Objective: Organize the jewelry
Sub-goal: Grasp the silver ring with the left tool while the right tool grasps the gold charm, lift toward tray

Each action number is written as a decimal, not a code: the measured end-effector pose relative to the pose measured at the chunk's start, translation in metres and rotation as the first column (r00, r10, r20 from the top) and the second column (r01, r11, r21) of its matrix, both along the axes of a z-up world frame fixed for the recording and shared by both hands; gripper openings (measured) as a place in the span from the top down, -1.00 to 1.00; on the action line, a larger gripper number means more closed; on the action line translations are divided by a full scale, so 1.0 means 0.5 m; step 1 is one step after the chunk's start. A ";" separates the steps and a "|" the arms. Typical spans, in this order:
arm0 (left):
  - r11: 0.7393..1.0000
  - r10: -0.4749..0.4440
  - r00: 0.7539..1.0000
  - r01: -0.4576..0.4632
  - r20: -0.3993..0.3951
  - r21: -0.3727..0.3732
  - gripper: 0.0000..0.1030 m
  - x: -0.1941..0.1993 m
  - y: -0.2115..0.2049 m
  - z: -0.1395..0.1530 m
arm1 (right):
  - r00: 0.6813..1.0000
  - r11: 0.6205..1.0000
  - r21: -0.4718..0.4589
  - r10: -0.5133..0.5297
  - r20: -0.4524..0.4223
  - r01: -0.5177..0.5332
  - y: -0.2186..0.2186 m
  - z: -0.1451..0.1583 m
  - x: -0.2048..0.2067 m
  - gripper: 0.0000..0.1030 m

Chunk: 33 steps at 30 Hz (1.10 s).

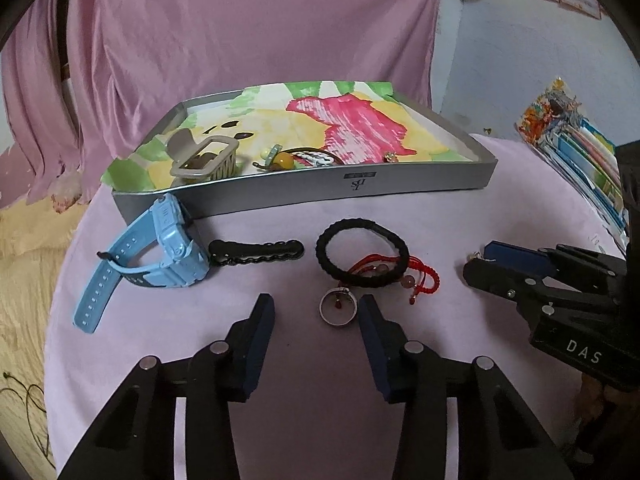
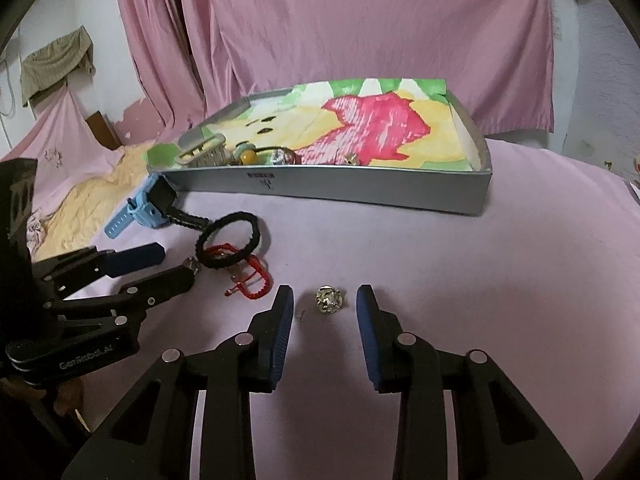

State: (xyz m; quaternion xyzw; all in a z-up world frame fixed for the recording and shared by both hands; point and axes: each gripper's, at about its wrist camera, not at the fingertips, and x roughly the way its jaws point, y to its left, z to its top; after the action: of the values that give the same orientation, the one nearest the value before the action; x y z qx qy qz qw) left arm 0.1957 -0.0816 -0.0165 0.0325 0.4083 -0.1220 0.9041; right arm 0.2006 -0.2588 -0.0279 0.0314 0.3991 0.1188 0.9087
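Left wrist — one ring (image 1: 337, 309), two bracelets | both claws apart, gripping nothing

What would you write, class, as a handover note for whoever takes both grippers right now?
Left gripper: jaws open, silver ring just ahead by the right jaw, not gripped.
Right gripper: jaws open, small sparkly gold-and-crystal ornament between them, not gripped.
Done: grey metal tray with the colourful paper lining already holds a beige hair claw, a yellow bead piece and a few small items.
Left on the pink cloth: light blue plastic watch, black chain strap, black braided loop, red cord bracelet, plus the ring and ornament.
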 end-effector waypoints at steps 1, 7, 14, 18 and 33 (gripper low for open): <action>1.000 -0.009 1.000 0.009 -0.002 0.003 0.34 0.000 -0.003 0.000 | 1.000 1.000 -0.002 0.001 0.002 -0.001 0.000 0.000 0.000 0.44; 0.999 -0.045 0.999 0.045 -0.005 0.015 0.62 -0.001 -0.018 0.002 | 1.000 1.000 -0.012 0.012 0.002 -0.012 0.007 0.001 0.003 0.53; 0.999 -0.040 0.999 0.040 -0.001 -0.029 0.63 -0.014 -0.007 0.002 | 1.000 1.000 -0.028 0.013 0.008 -0.012 0.007 0.001 0.002 0.77; 0.998 -0.032 0.999 0.033 0.015 -0.060 0.63 -0.027 0.003 0.005 | 1.000 1.000 -0.011 0.017 0.010 -0.017 0.004 0.002 -0.002 0.78; 0.988 0.044 0.983 -0.016 0.178 -0.154 0.63 0.015 0.013 0.090 | 0.989 0.999 0.017 0.029 0.146 -0.032 -0.019 0.067 0.012 0.78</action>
State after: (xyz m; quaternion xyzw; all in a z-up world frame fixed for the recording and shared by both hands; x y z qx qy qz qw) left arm 0.2033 -0.0750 0.0287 -0.0315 0.3143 -0.1357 0.9390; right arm 0.2066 -0.2680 0.0054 0.0252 0.3307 0.1384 0.9332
